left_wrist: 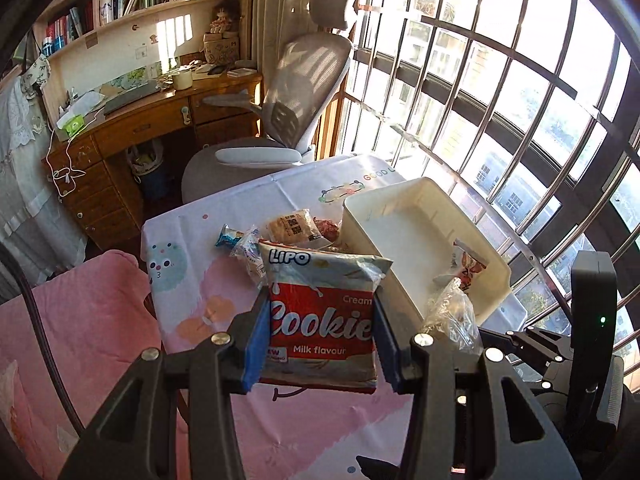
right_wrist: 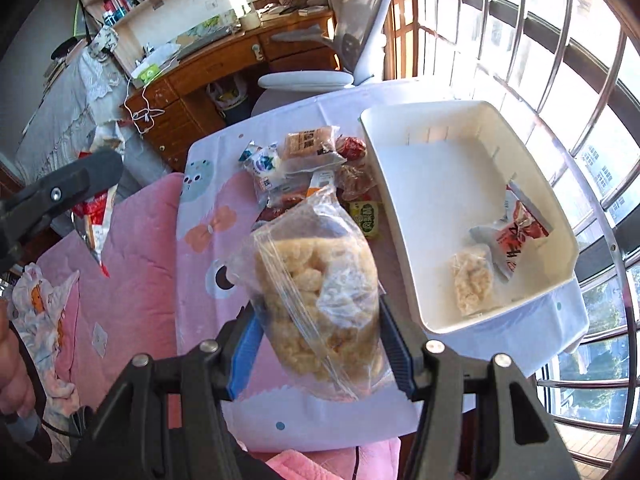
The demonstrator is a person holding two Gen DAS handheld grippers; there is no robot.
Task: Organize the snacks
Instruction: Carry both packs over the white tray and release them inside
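Pastel-printed cloth covered the table (right_wrist: pixel 208 184), and on it, toward the window, sat the white plastic bin (right_wrist: pixel 404 216) with a red-and-white packet (right_wrist: pixel 520 236) and a small bag of puffs (right_wrist: pixel 472 280) inside. A heap of loose snacks (right_wrist: pixel 304 160) lay just beside the bin. My right tongs (right_wrist: pixel 320 356) were clamped on a clear bag of puffed snacks (right_wrist: pixel 320 300); my left tongs (left_wrist: pixel 320 344) pinched a red cookie packet (left_wrist: pixel 320 312), both lifted off the cloth.
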